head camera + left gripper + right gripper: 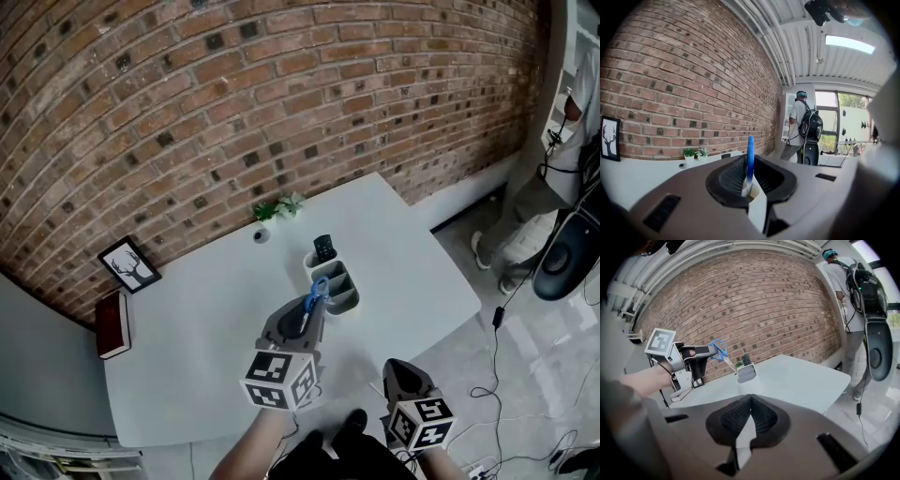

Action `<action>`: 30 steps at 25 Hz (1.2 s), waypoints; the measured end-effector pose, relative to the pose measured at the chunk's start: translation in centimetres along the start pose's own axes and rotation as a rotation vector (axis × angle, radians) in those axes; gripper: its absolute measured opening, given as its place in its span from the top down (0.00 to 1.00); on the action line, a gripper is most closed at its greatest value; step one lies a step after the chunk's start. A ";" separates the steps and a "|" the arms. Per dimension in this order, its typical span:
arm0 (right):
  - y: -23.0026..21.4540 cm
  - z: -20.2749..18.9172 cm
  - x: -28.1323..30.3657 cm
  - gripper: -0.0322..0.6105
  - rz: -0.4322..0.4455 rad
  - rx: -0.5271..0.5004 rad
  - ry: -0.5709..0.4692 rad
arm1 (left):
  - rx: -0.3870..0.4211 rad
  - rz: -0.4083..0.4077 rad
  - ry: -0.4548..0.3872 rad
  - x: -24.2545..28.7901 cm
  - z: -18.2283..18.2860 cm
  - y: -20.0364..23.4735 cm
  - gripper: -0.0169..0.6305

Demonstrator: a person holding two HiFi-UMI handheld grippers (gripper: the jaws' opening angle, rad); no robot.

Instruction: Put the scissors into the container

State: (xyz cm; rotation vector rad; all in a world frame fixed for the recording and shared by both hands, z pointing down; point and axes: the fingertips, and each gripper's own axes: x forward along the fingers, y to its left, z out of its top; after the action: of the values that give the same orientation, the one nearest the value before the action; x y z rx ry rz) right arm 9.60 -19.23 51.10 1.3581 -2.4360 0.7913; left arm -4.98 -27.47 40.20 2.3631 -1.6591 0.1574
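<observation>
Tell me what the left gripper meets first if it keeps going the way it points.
Probably the container. The scissors clamped in the left gripper lead, with their tips angled down at its top. How far apart they are is unclear.

Rough brick wall [187,94], smooth matt white table [206,319], scissors [319,287] with glossy blue plastic handles.

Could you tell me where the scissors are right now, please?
In the head view, the scissors are clamped in the left gripper, held over the white container, blades pointing down toward it.
</observation>
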 end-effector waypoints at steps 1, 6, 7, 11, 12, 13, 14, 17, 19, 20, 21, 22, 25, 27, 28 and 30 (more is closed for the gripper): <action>0.0 0.1 -0.2 0.95 -0.004 0.000 -0.002 | -0.004 -0.002 0.007 0.2 -0.3 0.0 0.91; -0.4 0.2 -1.0 0.95 -0.034 0.005 -0.017 | -0.023 -0.015 0.042 1.4 -1.8 0.0 0.91; -0.5 0.2 -1.2 0.95 -0.041 0.007 -0.019 | -0.025 -0.015 0.049 1.7 -2.1 0.1 0.91; -0.6 0.2 -1.7 0.95 -0.054 0.011 -0.024 | -0.025 -0.011 0.072 2.5 -3.0 0.2 0.91; -0.6 0.1 -1.8 0.95 -0.056 0.012 -0.025 | -0.018 -0.010 0.079 2.7 -3.2 0.1 0.91; -0.7 0.1 -1.9 0.95 -0.058 0.013 -0.026 | -0.012 -0.011 0.085 2.9 -3.4 0.1 0.91; -0.7 0.0 -2.0 0.95 -0.060 0.015 -0.027 | -0.007 -0.012 0.092 3.1 -3.6 -0.1 0.91; -0.9 -0.2 -2.2 0.95 -0.065 0.020 -0.028 | 0.000 -0.018 0.108 3.7 -4.3 -0.3 0.91; -0.9 -0.4 -2.2 0.95 -0.064 0.021 -0.027 | -0.005 -0.018 0.121 4.1 -4.9 -0.3 0.91; -0.8 -0.5 -2.3 0.95 -0.064 0.021 -0.027 | -0.012 -0.019 0.127 4.3 -5.2 -0.3 0.91; -0.9 -0.5 -2.3 0.95 -0.064 0.021 -0.027 | -0.021 -0.021 0.132 4.4 -5.5 -0.3 0.91; -0.9 -0.6 -2.4 0.95 -0.066 0.021 -0.027 | -0.030 -0.023 0.136 4.5 -5.8 -0.3 0.91; -1.3 -0.5 -2.6 0.95 -0.081 0.022 -0.031 | -0.054 -0.025 0.152 4.7 -6.5 0.0 0.91; -1.4 -0.5 -2.8 0.95 -0.086 0.023 -0.030 | -0.059 -0.019 0.167 4.9 -6.9 0.2 0.91; -1.4 -0.5 -2.9 0.95 -0.086 0.024 -0.029 | -0.062 -0.015 0.174 5.0 -7.1 0.4 0.91; -1.4 -0.7 -3.0 0.95 -0.087 0.025 -0.027 | -0.075 -0.013 0.182 5.1 -7.5 0.6 0.91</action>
State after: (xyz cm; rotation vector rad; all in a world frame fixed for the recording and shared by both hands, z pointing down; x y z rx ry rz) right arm 12.40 -17.30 50.75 1.4826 -2.3759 0.7895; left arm -3.41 -30.30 48.63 2.2316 -1.5372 0.2936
